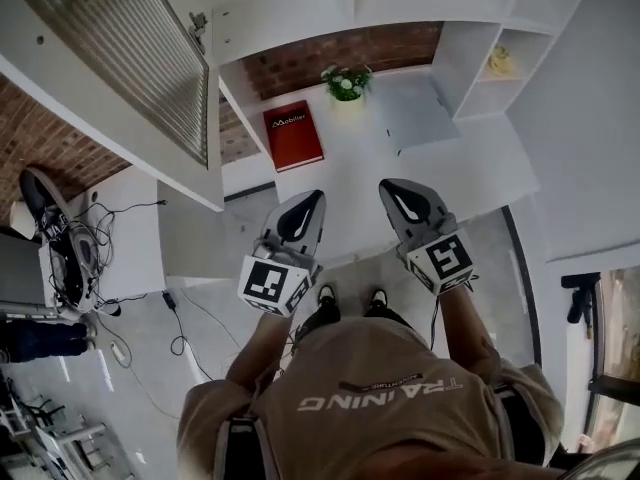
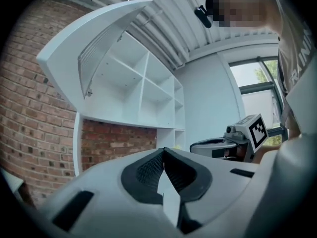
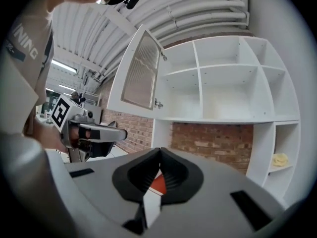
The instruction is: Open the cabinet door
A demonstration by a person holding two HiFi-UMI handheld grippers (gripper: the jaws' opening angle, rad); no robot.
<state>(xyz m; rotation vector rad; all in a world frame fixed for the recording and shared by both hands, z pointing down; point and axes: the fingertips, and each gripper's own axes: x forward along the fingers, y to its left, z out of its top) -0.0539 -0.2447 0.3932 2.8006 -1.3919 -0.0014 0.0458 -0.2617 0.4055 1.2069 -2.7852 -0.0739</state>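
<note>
1. The white-framed cabinet door with the ribbed glass panel (image 3: 141, 71) stands swung open. It is above and to the left of my right jaws, and its edge juts out from the left end of the white open-shelf cabinet (image 3: 233, 78).
2. From my left jaws the same door (image 2: 99, 48) is high up and to the left. The bare white compartments show just right of it.
3. In the head view the door (image 1: 120, 58) lies well ahead and left of both my grippers, and neither one touches it.
4. My left gripper (image 2: 163, 150) has its jaws pressed together with nothing between them. It is well short of the cabinet.
5. My right gripper (image 3: 159, 152) is likewise closed tight and empty. A flat red book (image 3: 157, 182) shows beyond it, through the slit below the pads.
6. In the head view my left gripper (image 1: 315, 196) and right gripper (image 1: 390, 186) sit side by side, apart from each other, over the white counter (image 1: 420, 168).
7. The red book (image 1: 292, 135) lies on that counter, ahead of my left jaws.
8. A small green potted plant with white flowers (image 1: 346, 81) stands further ahead, between the lines of my two jaws.
9. The red brick wall (image 1: 340, 53) runs behind the plant, under the shelves.
10. A small yellow object (image 3: 280, 159) sits in a low side compartment, right of my right jaws.
</note>
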